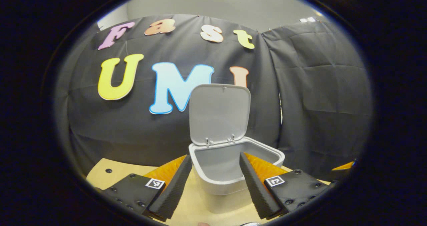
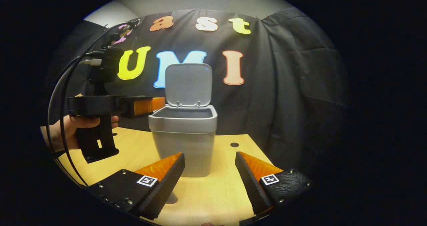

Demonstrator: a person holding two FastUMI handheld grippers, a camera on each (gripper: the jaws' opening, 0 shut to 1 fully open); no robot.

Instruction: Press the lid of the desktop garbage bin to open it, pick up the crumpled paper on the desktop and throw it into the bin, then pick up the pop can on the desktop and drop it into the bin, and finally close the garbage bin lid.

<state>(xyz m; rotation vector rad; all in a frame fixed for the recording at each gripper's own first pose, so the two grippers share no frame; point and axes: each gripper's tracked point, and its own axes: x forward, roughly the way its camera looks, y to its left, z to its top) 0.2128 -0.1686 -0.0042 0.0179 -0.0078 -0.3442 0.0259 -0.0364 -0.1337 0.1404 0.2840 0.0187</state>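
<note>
Bin (image 1: pixel 233 172): grey, lid (image 1: pixel 219 114) raised upright on its rear hinges, mouth fully exposed; interior as seen from the left gripper view shows bare grey wall, floor of the bin hidden. Left tongs (image 1: pixel 215 186): spread wide, holding nothing; raised to rim height, fingers framing the bin's near rim, the rim showing in the gap between the tips; whether they touch the rim cannot be told. In the right gripper view the left tongs (image 2: pixel 156 104) appear side-on, gripped by a hand (image 2: pixel 75 127), the tip just beside the bin's (image 2: pixel 183 136) upper left edge, level with the rim; cables arc back from the unit. Right tongs (image 2: pixel 209 176): spread wide, holding nothing; low over the surface (image 2: pixel 213 196), bin directly ahead and centred between the fingers, a strip of bare surface between tips and bin base. Lid (image 2: pixel 188 84) in this view stands vertical behind the mouth. Surface: pale wood, with a dark round hole (image 2: pixel 234 145) ahead and right of the right tongs, beside the bin base; another hole (image 1: pixel 108 170) ahead and left of the left tongs. Open room: bare surface to either side of the bin; black cloth wall close behind the bin and to the right. Paper and can: location cannot be told.
</note>
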